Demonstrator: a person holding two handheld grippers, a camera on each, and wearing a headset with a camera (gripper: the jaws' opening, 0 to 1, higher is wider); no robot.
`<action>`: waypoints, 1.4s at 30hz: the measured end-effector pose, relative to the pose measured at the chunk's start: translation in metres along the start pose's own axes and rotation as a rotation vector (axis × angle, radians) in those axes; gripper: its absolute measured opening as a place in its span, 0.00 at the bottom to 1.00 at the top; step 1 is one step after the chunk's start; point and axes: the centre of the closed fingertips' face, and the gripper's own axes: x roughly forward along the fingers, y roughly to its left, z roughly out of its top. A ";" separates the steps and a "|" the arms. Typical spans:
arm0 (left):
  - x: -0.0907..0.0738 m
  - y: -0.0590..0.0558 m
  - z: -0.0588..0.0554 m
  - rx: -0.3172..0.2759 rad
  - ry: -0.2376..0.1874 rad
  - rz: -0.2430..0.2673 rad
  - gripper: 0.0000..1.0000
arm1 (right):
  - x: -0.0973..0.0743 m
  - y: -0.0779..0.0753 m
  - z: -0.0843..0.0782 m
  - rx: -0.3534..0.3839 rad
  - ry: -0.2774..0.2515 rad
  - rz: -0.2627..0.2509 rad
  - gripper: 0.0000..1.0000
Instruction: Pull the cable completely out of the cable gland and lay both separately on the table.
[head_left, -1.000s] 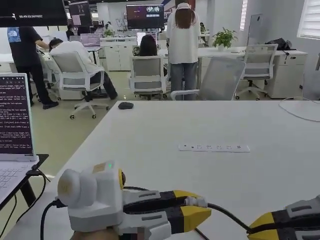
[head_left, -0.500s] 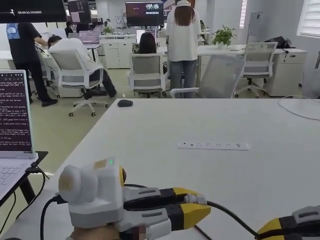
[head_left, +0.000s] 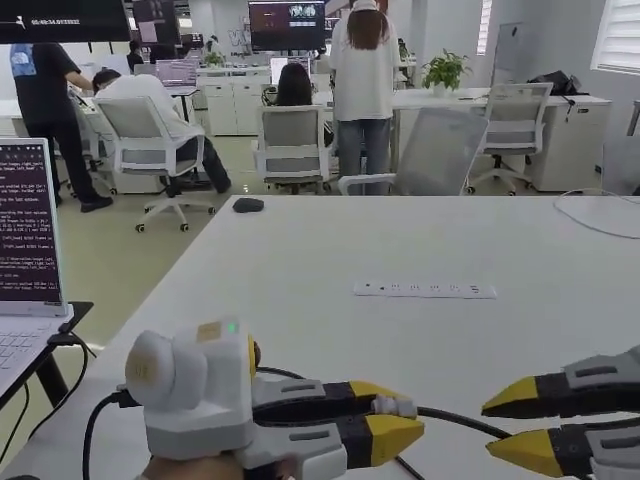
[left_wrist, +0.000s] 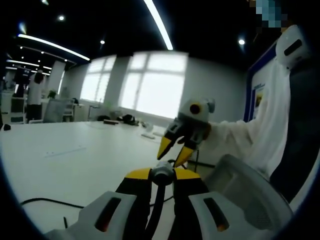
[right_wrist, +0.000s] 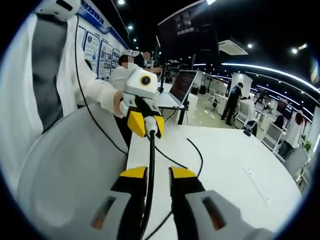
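Observation:
My left gripper (head_left: 405, 418) sits at the near edge of the white table (head_left: 330, 330), shut on a small grey cable gland (head_left: 392, 405). A black cable (head_left: 455, 420) runs right from the gland and passes between the fingers of my right gripper (head_left: 492, 430), which is open. In the left gripper view the gland (left_wrist: 162, 172) shows between the yellow tips of my left gripper (left_wrist: 162, 176), and the right gripper (left_wrist: 175, 150) faces it with its jaws apart. In the right gripper view the cable (right_wrist: 150, 155) runs untouched through my right gripper (right_wrist: 158, 173) to the left gripper (right_wrist: 145, 130).
A white power strip (head_left: 424, 290) lies mid-table and a dark mouse (head_left: 247, 205) sits at the far edge. An open laptop (head_left: 25, 240) stands on a stand to the left. Office chairs and several people occupy the room beyond the table.
My right gripper was shut on the cable and is now open. Its tips have come back toward the gland. The left gripper has barely moved.

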 end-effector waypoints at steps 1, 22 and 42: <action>0.000 0.000 0.000 0.000 0.001 0.000 0.17 | 0.003 0.002 0.006 -0.004 -0.016 0.010 0.16; 0.004 -0.003 -0.005 0.003 0.020 -0.009 0.17 | 0.023 0.004 0.017 0.022 -0.067 0.061 0.05; 0.002 -0.001 -0.002 0.005 0.002 0.004 0.17 | 0.025 0.003 0.013 0.029 -0.056 0.046 0.03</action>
